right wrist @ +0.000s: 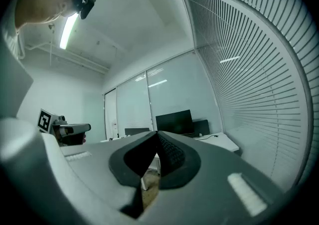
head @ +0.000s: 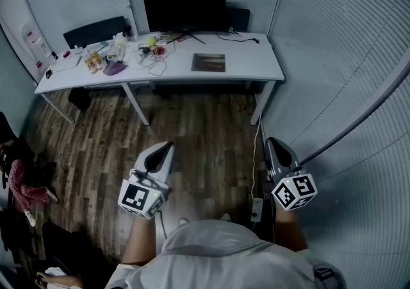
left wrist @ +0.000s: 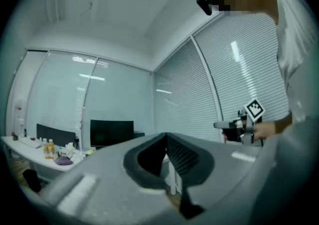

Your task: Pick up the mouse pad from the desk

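We logged the mouse pad (head: 209, 62) lying flat on the white table (head: 259, 66), just in front of the monitor (head: 184, 9) and slightly to its right; small clutter (head: 106, 60) of bottles and cables sat on the table left of the monitor; left tongs (head: 168, 147) were pressed together, pinching nothing, well short of the monitor, over the wood floor (head: 198, 121); right tongs (head: 271, 143) were likewise pressed together and empty, also far from the monitor, beside the blinds (head: 346, 57); we saw both held level, pointing toward the monitor, well apart from the mouse pad.
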{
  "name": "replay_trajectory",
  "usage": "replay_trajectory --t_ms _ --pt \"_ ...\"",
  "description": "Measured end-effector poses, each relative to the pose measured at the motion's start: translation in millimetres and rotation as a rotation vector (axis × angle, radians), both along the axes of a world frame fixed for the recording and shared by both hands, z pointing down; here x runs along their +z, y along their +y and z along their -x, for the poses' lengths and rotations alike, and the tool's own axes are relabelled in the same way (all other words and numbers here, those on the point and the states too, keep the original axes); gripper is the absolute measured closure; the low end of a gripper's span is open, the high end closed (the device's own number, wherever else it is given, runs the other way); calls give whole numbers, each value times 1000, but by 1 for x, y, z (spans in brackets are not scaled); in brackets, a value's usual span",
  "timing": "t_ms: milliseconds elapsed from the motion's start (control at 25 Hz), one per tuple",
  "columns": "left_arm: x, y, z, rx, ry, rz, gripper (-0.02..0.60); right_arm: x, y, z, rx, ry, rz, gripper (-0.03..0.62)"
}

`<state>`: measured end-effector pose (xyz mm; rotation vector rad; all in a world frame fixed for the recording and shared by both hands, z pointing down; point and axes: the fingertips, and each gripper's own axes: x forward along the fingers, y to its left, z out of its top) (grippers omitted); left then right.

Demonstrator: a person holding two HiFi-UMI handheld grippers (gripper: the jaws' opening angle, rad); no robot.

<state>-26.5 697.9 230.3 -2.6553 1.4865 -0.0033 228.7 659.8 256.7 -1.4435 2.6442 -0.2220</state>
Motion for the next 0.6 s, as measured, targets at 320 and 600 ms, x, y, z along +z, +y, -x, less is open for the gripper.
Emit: replay_trajectory --t_ms 320,600 --pt "8 -1 -25 15 3 6 580 2 -2 -19 -17 -11 -2 591" --pt "13 -2 -41 7 -2 13 580 2 -8 -33 -31 -14 -6 591"
